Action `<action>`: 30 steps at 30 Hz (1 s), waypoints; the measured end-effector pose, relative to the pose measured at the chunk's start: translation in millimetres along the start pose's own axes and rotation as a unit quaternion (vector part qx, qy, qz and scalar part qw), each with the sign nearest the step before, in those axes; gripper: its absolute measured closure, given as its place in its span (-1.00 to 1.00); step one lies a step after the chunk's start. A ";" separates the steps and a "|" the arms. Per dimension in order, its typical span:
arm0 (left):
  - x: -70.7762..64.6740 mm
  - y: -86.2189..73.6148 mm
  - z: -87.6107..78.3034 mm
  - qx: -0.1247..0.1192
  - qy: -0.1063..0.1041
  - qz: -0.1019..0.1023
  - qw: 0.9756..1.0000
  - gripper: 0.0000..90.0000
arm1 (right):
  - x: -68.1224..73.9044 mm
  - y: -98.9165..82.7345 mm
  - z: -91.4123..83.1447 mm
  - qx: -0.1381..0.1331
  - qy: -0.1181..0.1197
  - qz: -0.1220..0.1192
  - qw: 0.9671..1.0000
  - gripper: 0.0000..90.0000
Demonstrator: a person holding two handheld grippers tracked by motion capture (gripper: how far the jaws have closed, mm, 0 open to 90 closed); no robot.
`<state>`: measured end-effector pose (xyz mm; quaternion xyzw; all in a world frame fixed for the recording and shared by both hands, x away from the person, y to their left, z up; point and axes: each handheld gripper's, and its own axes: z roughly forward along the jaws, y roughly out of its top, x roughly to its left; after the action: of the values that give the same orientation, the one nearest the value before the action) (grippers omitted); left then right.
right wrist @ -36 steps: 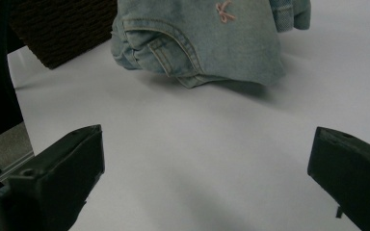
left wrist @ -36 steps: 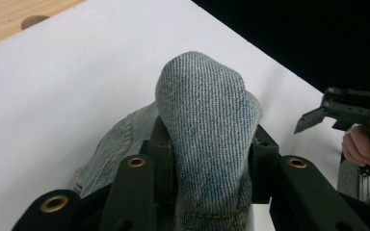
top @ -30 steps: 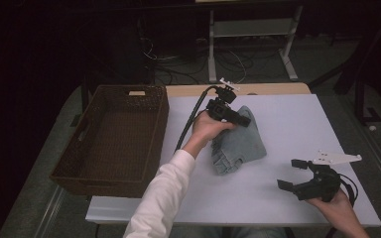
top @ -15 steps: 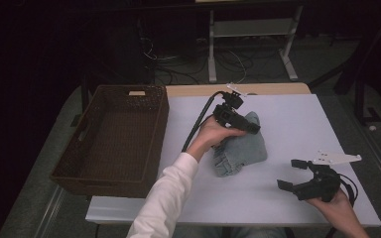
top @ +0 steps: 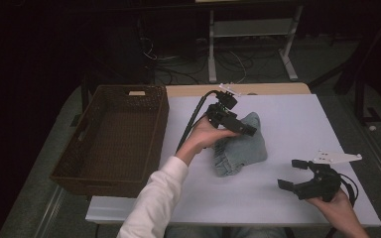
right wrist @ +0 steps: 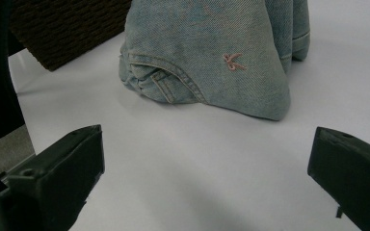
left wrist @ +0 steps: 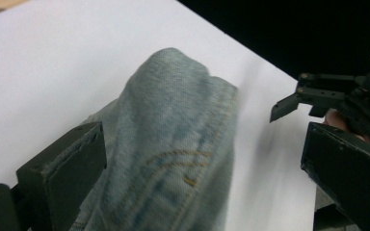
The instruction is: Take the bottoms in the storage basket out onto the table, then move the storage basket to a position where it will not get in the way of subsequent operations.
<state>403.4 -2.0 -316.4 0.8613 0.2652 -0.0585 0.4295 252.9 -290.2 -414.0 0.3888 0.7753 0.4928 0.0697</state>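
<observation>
The folded pair of jeans (top: 241, 146) lies in a bundle near the middle of the white table (top: 297, 119), a little toward its left edge, with the wicker basket (top: 114, 136) standing just off that edge. The step in hand looks like a release after a fold or a shift of the denim: the left hand-held gripper (top: 245, 130) hovers over the top of the bundle, and its jaws have just been opening. In the left gripper view they stand wide apart with the denim (left wrist: 173, 144) rising between them, one pad close beside the cloth but not pressing on it. The right hand-held gripper (top: 293, 176) waits near the table's near right corner, well apart from the jeans, its jaws spread and holding nothing. Judging by the basket, the next move probably calls for a fresh grasp on the bundle, deep enough to catch all layers so it does not unfold when lifted toward the basket.
</observation>
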 end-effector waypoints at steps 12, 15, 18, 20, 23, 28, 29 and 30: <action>-15.7 -26.4 -22.3 -0.041 0.011 0.010 0.999 -0.98 | -8.1 26.9 -9.7 0.005 0.005 0.011 1.000 -1.00; -16.9 -32.9 -22.9 -0.039 0.014 0.012 0.999 -0.98 | -11.5 37.9 -11.0 0.006 0.006 0.007 1.000 -1.00; -16.5 -39.1 -21.8 -0.039 0.014 0.009 0.999 -0.98 | -16.4 47.6 -9.7 0.008 0.005 0.003 1.000 -1.00; -14.9 -42.7 -21.0 -0.040 0.012 0.007 0.999 -0.98 | -19.7 52.5 -8.5 0.010 0.003 0.002 1.000 -1.00; -13.2 -48.3 -19.5 -0.045 0.010 0.001 0.999 -0.98 | -26.2 60.1 -6.0 0.008 0.002 0.002 1.000 -1.00; -11.7 -58.2 -19.1 -0.054 0.014 -0.004 0.998 -0.98 | -36.3 69.9 -1.4 0.004 0.001 0.003 1.000 -1.00; -11.2 -60.7 -19.2 -0.057 0.015 -0.007 0.998 -0.98 | -37.9 71.5 -0.6 0.004 0.001 0.004 1.000 -1.00; -10.2 -63.2 -19.2 -0.059 0.016 -0.008 0.998 -0.98 | -40.2 73.5 0.9 0.002 0.001 0.004 1.000 -1.00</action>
<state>360.2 39.7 -345.8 0.8331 0.2824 -0.0324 0.4745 320.2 -301.0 -365.4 0.3918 0.7750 0.4915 0.0659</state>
